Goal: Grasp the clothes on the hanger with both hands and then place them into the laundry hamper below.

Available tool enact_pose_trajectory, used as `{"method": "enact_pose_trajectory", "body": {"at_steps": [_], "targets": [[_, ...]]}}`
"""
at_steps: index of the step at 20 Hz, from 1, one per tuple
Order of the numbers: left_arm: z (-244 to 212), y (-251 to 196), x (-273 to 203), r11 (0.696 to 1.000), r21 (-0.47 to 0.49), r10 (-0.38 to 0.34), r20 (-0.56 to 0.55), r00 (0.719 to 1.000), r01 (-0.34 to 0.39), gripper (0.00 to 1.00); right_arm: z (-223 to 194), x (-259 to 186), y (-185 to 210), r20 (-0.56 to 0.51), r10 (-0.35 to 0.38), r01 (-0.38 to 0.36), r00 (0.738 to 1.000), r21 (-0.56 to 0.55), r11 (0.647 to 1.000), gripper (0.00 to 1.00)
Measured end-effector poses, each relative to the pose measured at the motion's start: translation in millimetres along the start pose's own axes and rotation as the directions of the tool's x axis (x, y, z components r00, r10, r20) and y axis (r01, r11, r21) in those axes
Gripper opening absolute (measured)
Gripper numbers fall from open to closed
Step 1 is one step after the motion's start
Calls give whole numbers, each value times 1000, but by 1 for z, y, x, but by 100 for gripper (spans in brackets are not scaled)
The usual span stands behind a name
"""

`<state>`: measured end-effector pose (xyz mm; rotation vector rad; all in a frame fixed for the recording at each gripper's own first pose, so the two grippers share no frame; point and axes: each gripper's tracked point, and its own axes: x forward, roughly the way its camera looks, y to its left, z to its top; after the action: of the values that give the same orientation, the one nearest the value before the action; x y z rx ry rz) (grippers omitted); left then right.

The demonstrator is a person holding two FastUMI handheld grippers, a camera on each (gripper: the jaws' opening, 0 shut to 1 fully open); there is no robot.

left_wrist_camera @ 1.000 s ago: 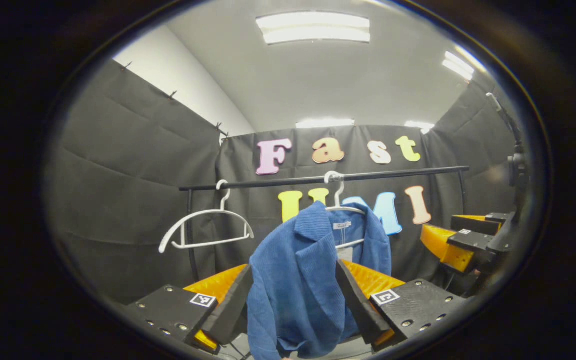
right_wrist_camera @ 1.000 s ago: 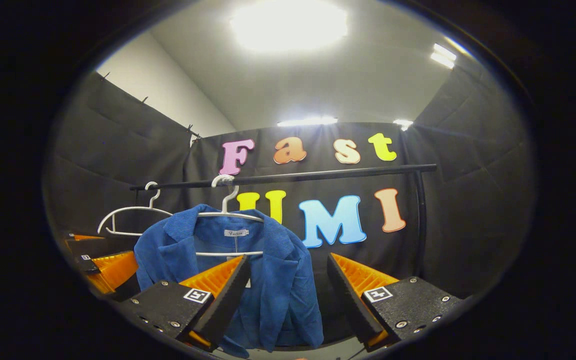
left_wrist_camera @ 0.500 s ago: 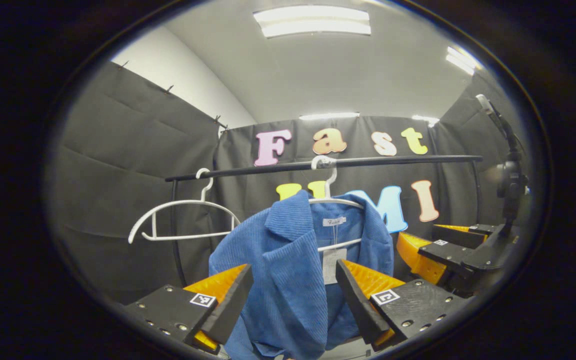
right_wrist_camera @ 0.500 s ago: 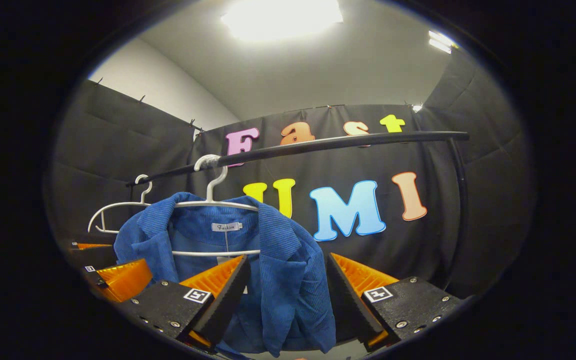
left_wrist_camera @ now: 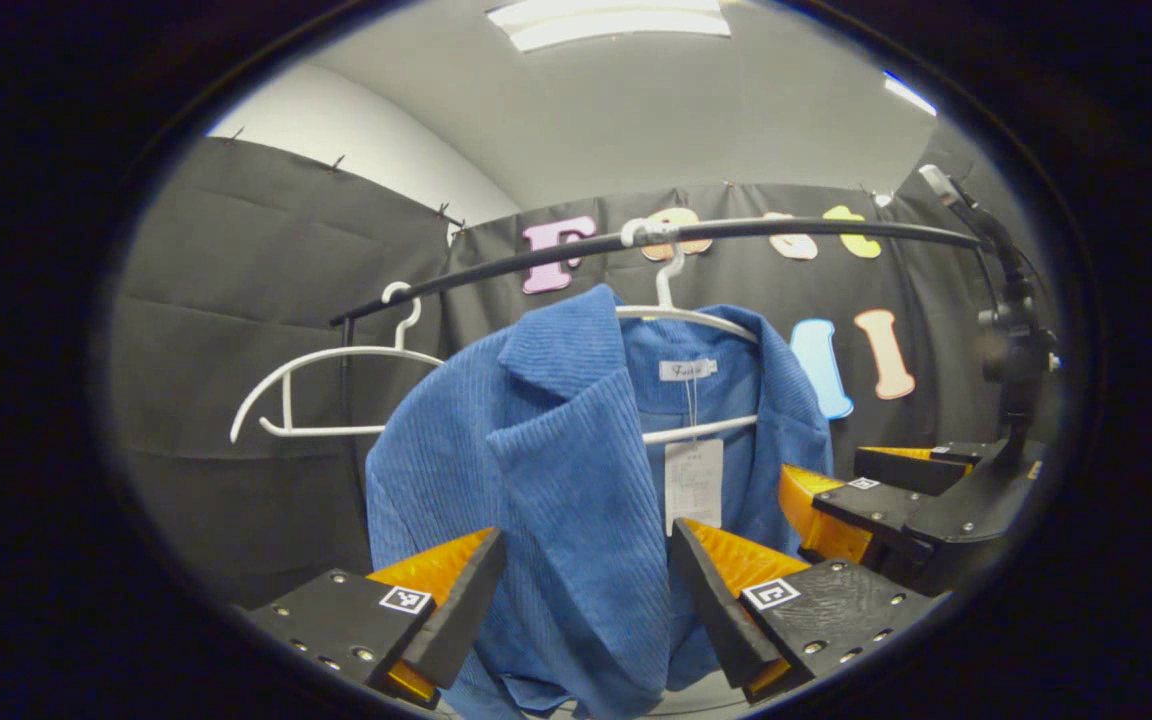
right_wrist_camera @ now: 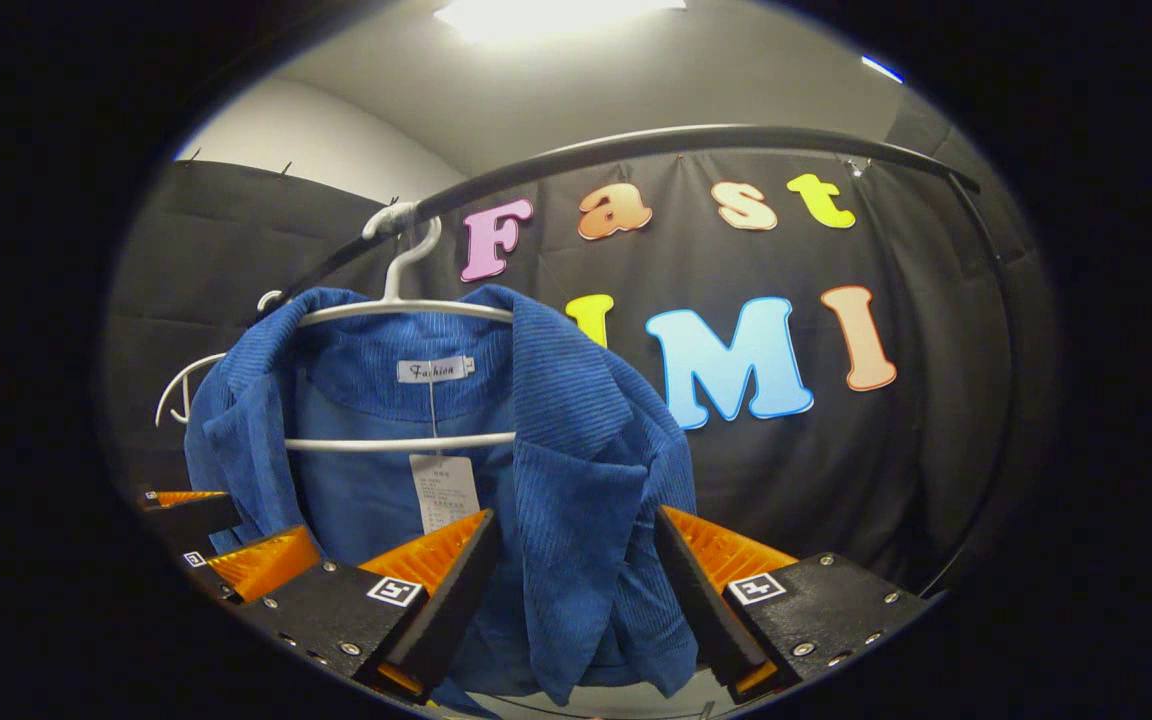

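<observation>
Room lies open at the far left of the left gripper view, where an empty white hanger (left_wrist_camera: 336, 385) hangs alone on the black rail (left_wrist_camera: 636, 240). Next along, the blue jacket (left_wrist_camera: 556, 500) hangs on a second white hanger (left_wrist_camera: 681, 315), a paper tag (left_wrist_camera: 693, 483) at its open front. The left gripper (left_wrist_camera: 586, 610) has its jaws wide apart with one front panel between them; I cannot tell whether they touch it. Farther right sits the right gripper (left_wrist_camera: 841, 490). In the right gripper view, the right gripper (right_wrist_camera: 576, 600) is likewise spread around the jacket's (right_wrist_camera: 576, 480) other panel. The jacket's hem is cut off below. Black cloth walls the booth under a pale lit ceiling.
</observation>
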<state>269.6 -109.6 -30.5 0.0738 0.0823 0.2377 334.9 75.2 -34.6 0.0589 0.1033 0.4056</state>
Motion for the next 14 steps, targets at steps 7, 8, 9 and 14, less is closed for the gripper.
{"method": "enact_pose_trajectory", "body": {"at_steps": [7,8,9,14], "targets": [[-25,0,14,997,37,63,-8,998,-62,100,-40,20,4,-84,28,-28,996,7,1000,95],[-29,2,15,996,42,78,-9,997,-77,100,-46,23,4,-96,30,-29,995,13,999,94],[-33,4,16,994,52,94,-11,996,-93,100,-49,26,4,-102,25,-23,994,21,1000,93],[-45,3,13,989,91,120,-34,992,-116,80,-51,38,5,-115,46,-40,992,58,997,69]]}}
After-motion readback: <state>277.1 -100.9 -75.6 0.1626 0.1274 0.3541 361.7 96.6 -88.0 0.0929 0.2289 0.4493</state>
